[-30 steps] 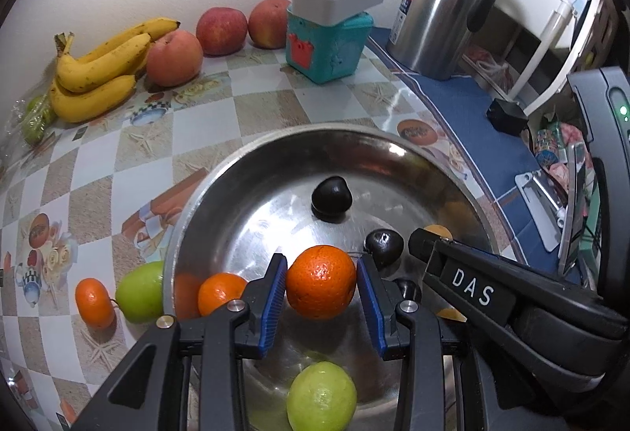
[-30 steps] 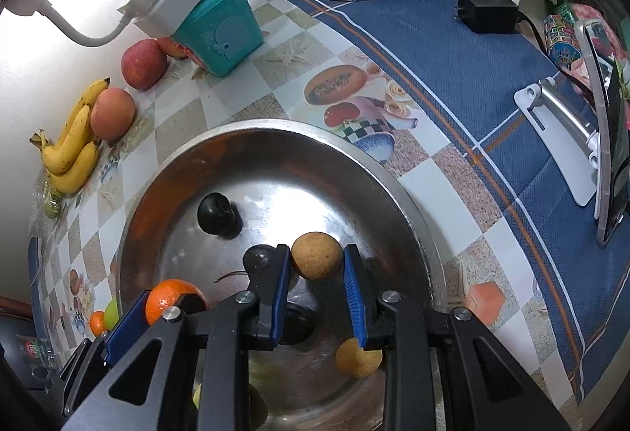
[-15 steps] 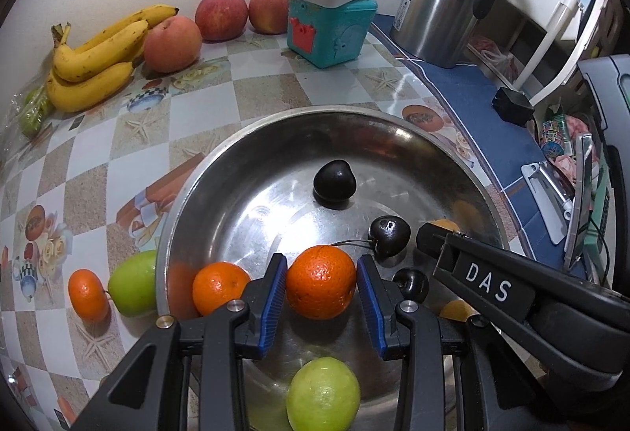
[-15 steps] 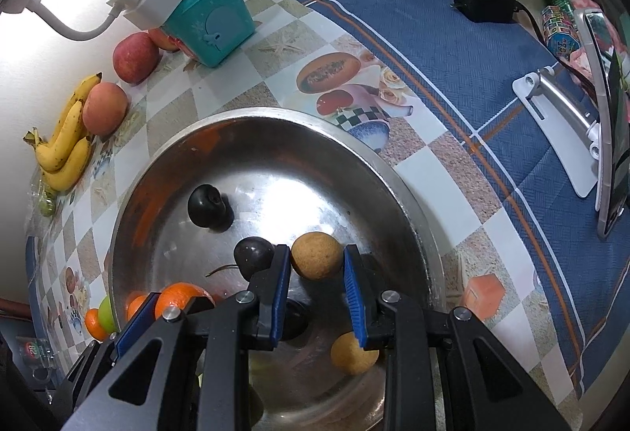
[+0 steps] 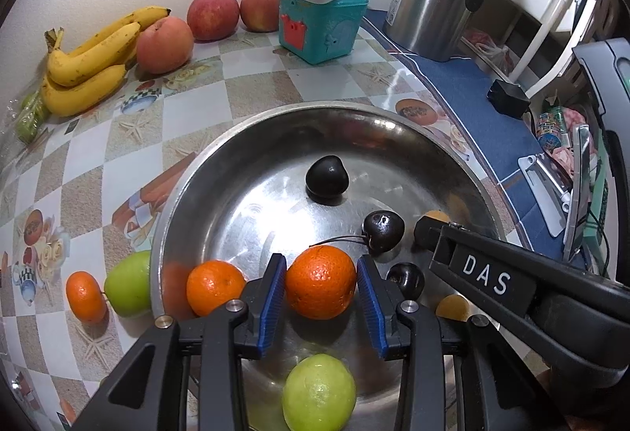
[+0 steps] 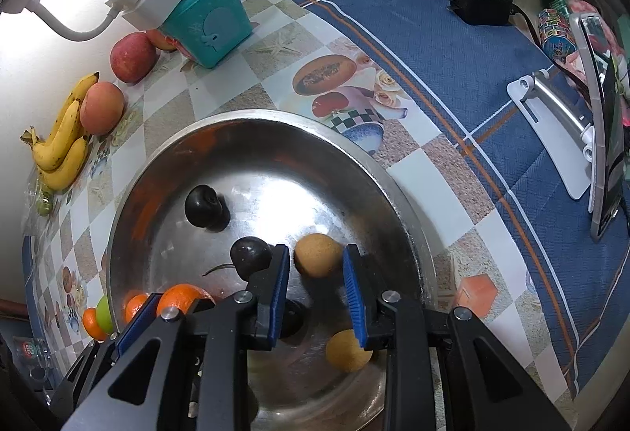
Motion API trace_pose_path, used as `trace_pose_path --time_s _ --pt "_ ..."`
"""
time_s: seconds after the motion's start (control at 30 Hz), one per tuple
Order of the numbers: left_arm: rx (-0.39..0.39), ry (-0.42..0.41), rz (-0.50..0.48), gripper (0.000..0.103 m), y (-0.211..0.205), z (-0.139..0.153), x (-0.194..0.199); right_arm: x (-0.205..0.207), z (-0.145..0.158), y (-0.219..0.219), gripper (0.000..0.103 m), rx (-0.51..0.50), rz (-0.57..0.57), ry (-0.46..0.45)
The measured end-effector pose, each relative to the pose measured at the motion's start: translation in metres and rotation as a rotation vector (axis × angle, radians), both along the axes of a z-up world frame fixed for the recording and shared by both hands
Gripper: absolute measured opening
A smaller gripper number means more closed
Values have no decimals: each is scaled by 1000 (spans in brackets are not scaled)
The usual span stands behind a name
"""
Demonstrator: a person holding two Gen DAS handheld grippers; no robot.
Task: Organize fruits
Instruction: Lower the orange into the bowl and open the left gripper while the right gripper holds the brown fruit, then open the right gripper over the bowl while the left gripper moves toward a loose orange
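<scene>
While the steel basin [image 5: 185,194] sits below, an orange [image 5: 319,282] is clamped by the left gripper [image 5: 319,297], and a longan [image 6: 318,255] is pinched by the narrowly set right gripper [image 6: 317,287].

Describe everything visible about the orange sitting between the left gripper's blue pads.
The orange is round, bright and glossy with dimpled peel and a pale highlight on top. It sits between the left gripper's blue ribbed pads, which flank its sides; contact looks close but the right side shows a slight gap. Below it is the steel bowl; whether it rests there or is lifted cannot be told. A smaller orange lies just left.
</scene>
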State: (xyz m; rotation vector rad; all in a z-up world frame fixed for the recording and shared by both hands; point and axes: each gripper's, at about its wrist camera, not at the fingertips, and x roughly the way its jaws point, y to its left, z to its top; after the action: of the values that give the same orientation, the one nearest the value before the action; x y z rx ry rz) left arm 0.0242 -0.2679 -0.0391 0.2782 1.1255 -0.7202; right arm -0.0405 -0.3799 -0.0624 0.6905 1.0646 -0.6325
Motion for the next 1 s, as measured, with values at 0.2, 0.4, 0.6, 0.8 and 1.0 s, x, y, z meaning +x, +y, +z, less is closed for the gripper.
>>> trace_pose_path --time_s 0.2,0.4,0.6,0.8,1.0 --pt "-27 -18 -14 49 0 11 -3 -2 7 -1 30 -10 -6 -16" --pt "-48 -32 -8 49 2 24 -2 -8 22 -3 30 -33 -19 -49" --pt "-28 -68 33 49 12 30 8 -14 26 -5 30 -21 -27 -59" --pt "-22 -55 134 49 35 33 28 -13 21 -6 30 -3 -32 -39" --pt "24 -90 256 49 62 34 47 -8 19 1 30 5 4 -28"
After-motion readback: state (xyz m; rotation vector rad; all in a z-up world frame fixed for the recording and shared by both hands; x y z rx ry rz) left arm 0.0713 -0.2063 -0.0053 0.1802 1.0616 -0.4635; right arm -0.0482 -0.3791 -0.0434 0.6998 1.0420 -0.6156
